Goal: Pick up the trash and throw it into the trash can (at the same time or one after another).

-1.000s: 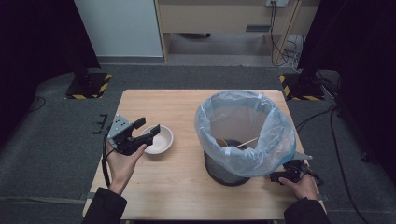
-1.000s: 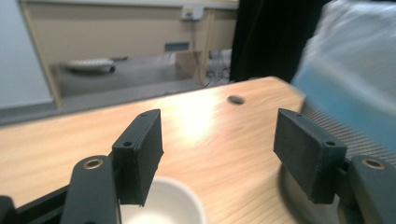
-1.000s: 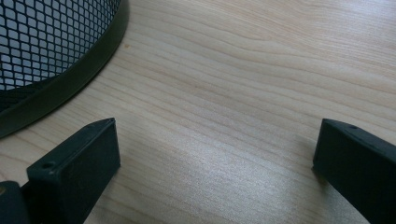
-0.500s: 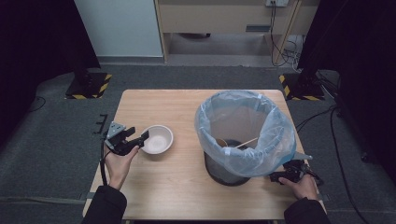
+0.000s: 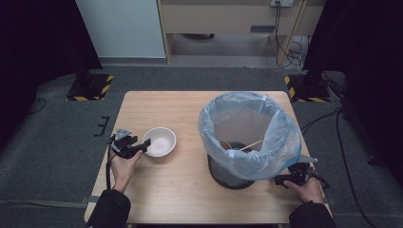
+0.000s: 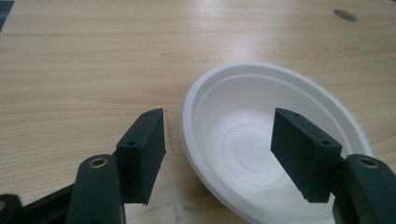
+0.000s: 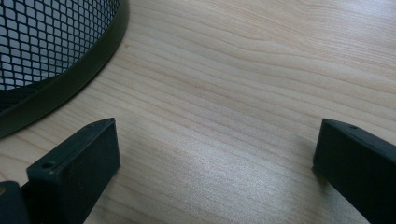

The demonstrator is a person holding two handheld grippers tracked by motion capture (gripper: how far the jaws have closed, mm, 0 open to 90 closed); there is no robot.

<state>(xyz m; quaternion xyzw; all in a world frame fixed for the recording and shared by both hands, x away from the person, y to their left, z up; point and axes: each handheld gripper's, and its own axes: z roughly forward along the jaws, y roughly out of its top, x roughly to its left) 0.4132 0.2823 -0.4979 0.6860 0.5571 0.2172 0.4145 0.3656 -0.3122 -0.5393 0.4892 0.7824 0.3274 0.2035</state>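
A white paper bowl [image 5: 160, 141] [image 6: 273, 140] sits empty on the wooden table [image 5: 166, 109], left of centre. My left gripper [image 5: 142, 145] [image 6: 217, 156] is open at the bowl's near-left rim, one jaw outside the rim and the other over the inside. A black mesh bin [image 5: 233, 173] [image 7: 42, 51] lined with a pale blue bag [image 5: 249, 133] stands at the right; a wooden spoon [image 5: 227, 145] and a stick lie inside it. My right gripper [image 5: 285, 180] [image 7: 215, 172] rests open on the table beside the bin's base, holding nothing.
The table is bare wood [image 7: 243, 74] around the bowl and bin. Grey floor surrounds it, with black stand bases [image 5: 88, 85] at the far left and far right, and cables [image 5: 332, 123] on the right.
My left gripper has come down and pulled back toward the table's left edge, lowering the bowl from a tilted hold to flat on the table. The right gripper has stayed still.
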